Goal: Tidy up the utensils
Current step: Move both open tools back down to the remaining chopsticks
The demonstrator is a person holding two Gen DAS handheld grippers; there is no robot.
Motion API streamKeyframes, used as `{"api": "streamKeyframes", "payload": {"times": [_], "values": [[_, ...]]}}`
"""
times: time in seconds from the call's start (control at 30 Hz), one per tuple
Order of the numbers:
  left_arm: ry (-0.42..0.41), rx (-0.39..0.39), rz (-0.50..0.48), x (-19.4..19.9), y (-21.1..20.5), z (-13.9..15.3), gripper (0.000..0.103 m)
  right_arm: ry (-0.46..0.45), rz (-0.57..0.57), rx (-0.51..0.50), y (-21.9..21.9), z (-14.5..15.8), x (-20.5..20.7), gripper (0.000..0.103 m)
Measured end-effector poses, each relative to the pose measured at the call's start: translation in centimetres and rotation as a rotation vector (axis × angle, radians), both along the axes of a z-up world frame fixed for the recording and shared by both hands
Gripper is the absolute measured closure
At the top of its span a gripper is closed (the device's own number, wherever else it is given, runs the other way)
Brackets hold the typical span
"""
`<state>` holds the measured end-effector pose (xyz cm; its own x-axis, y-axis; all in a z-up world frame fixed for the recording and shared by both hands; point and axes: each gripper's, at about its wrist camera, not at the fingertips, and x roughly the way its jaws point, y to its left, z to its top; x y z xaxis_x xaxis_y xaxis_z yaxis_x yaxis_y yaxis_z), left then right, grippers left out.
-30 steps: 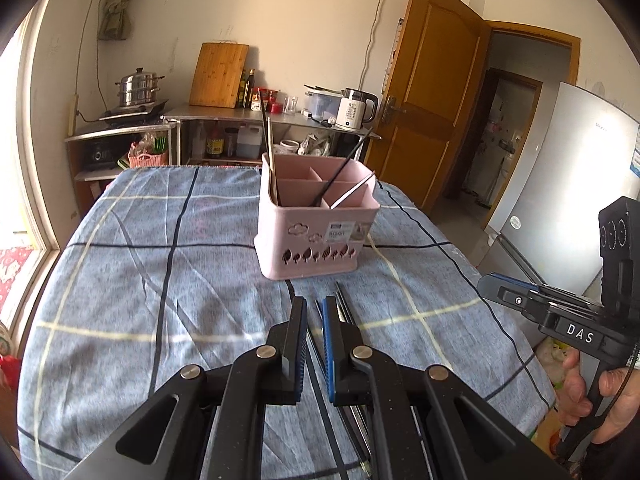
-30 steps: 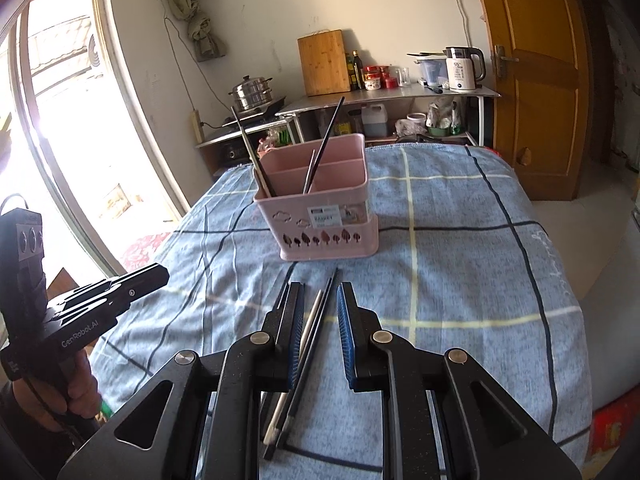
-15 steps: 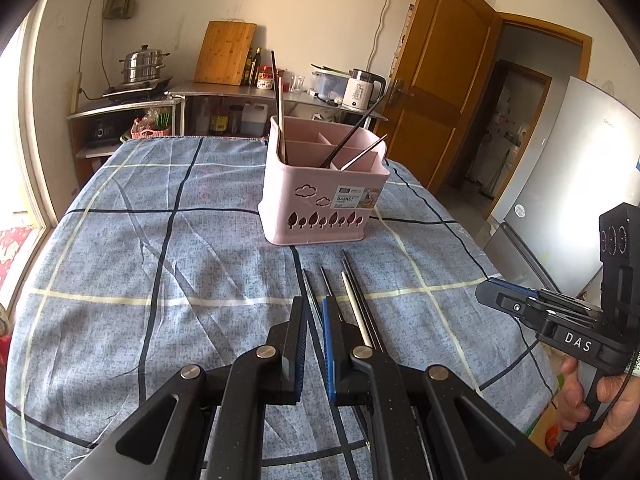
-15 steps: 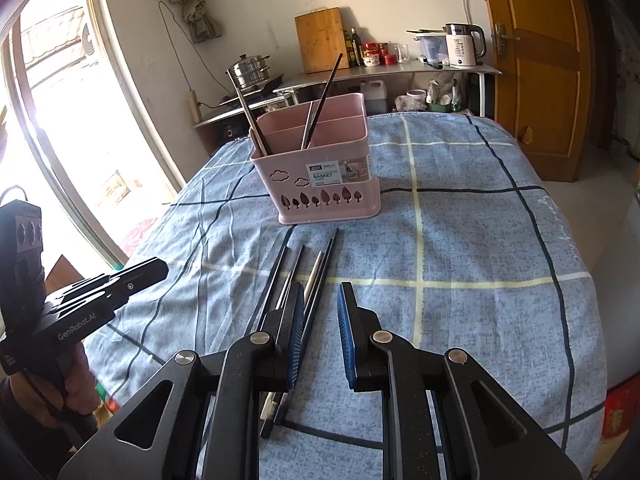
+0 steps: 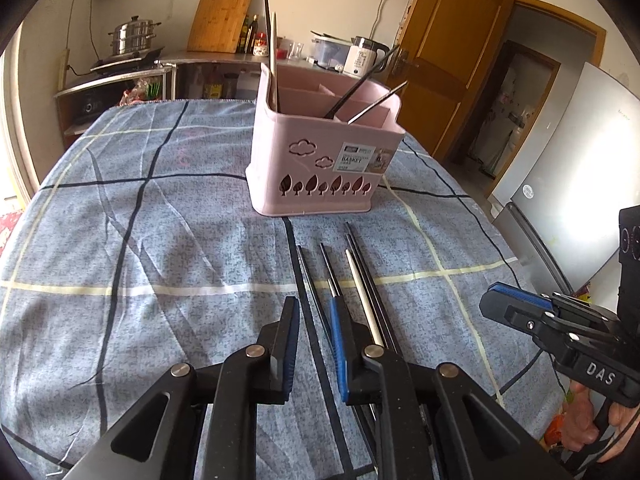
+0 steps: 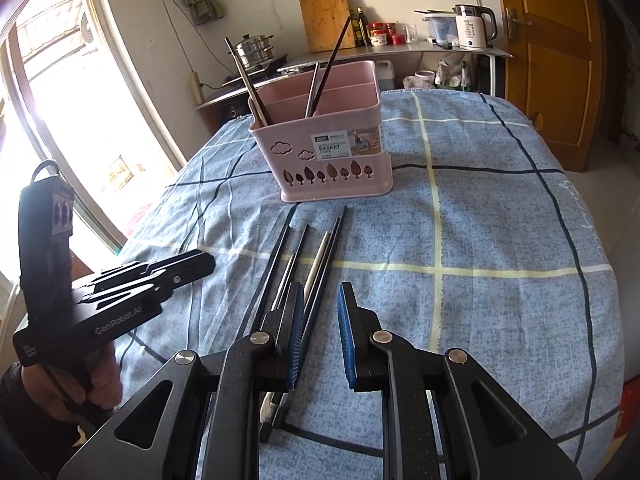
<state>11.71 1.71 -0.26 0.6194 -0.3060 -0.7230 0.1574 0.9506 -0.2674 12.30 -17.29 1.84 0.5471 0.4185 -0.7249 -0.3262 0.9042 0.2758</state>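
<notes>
The left gripper [image 5: 314,344] hangs low over the near part of the table [image 5: 120,240], its jaws just opened a little and apart, with nothing pinched. One dark chopstick [image 5: 310,292] runs along the cloth under the gap, though whether it lies truly between the pads cannot be told. The right gripper [image 6: 320,336] is likewise released — jaws parted, only blue checked cloth showing between them.

The loose chopsticks [image 6: 312,260] lie side by side on the cloth, just near of the basket [image 6: 332,152] and pointing roughly toward it. Most are dark; one is pale [image 5: 362,296], and one shows a metal tip. In the right wrist view they pass under and just left of that gripper's left finger [image 6: 294,332]. In the left wrist view the pale one and its dark neighbours run under the left gripper's right finger [image 5: 340,344].

The pink basket stands upright mid-table, cloud and tree cutouts and a label on its near wall. A few chopsticks already lean inside — two at the left end, two more tilted in the right-hand compartments.

Each gripper shows at the edge of the other's view, held by a hand [image 6: 100,380] off the table's sides.
</notes>
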Motion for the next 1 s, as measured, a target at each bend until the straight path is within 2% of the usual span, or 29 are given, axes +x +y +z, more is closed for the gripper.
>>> {"api": "streamKeyframes", "payload": {"times": [0.43, 0.8, 1.0], "values": [[0.094, 0.035, -0.001, 4.1, -1.5, -4.3, 0.088, 0.081, 0.013, -0.017, 1.9, -3.5, 3.2, 0.085], [0.082, 0.045, 0.019, 4.8, -1.6, -4.8, 0.088, 0.138, 0.020, -0.072, 3.6, -6.5, 4.7, 0.085], [0.093, 0.041, 0.025, 5.0, -1.7, -4.7, 0.088, 0.120, 0.014, -0.086, 3.6, -6.5, 4.5, 0.085]]}}
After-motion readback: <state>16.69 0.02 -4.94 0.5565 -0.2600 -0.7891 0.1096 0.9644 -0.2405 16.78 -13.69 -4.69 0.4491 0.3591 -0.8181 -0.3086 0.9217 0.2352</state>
